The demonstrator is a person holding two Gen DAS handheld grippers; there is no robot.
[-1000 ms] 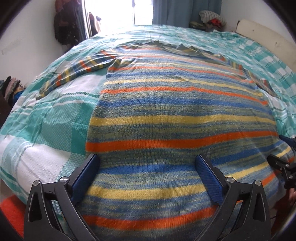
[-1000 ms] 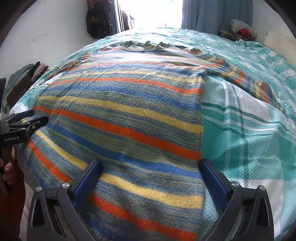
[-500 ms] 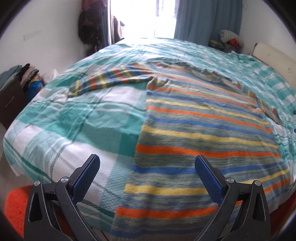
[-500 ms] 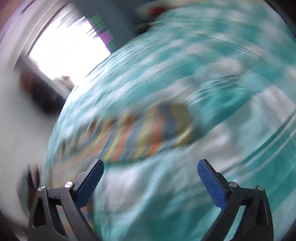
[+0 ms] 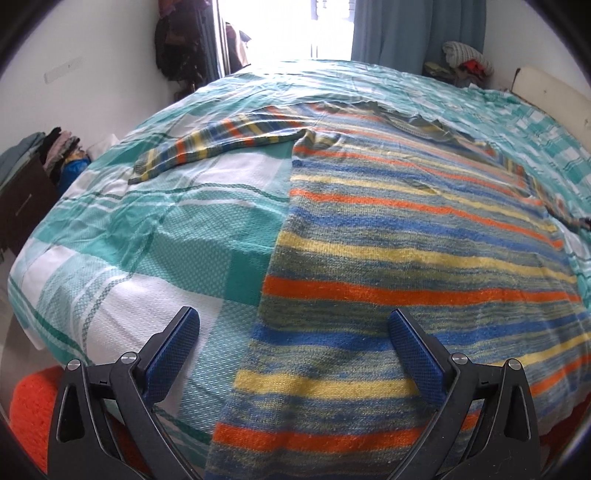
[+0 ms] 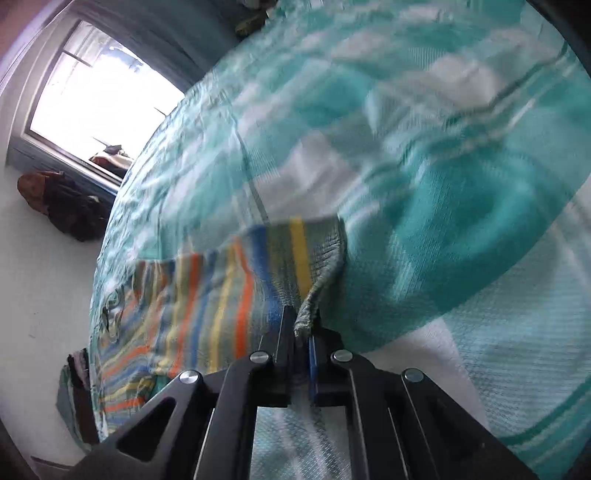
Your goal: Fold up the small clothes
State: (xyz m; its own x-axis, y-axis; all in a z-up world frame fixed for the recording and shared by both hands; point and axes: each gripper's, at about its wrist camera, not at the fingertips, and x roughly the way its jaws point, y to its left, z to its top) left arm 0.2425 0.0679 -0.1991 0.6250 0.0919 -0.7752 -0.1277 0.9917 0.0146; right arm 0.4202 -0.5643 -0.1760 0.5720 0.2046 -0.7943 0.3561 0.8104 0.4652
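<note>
My right hand-held gripper (image 6: 301,332) pinches the cuff of the striped sweater's sleeve (image 6: 295,266), jaws clamped on the knit. My left hand-held gripper (image 5: 295,347) hangs with its jaws wide apart and empty above the striped sweater (image 5: 406,240), which lies flat on the bed (image 5: 166,258), its hem at the near edge.

i saw daylight blowing out the window (image 5: 295,26); the right wrist view was motion-blurred, with fisheye-bent, dark corners.
</note>
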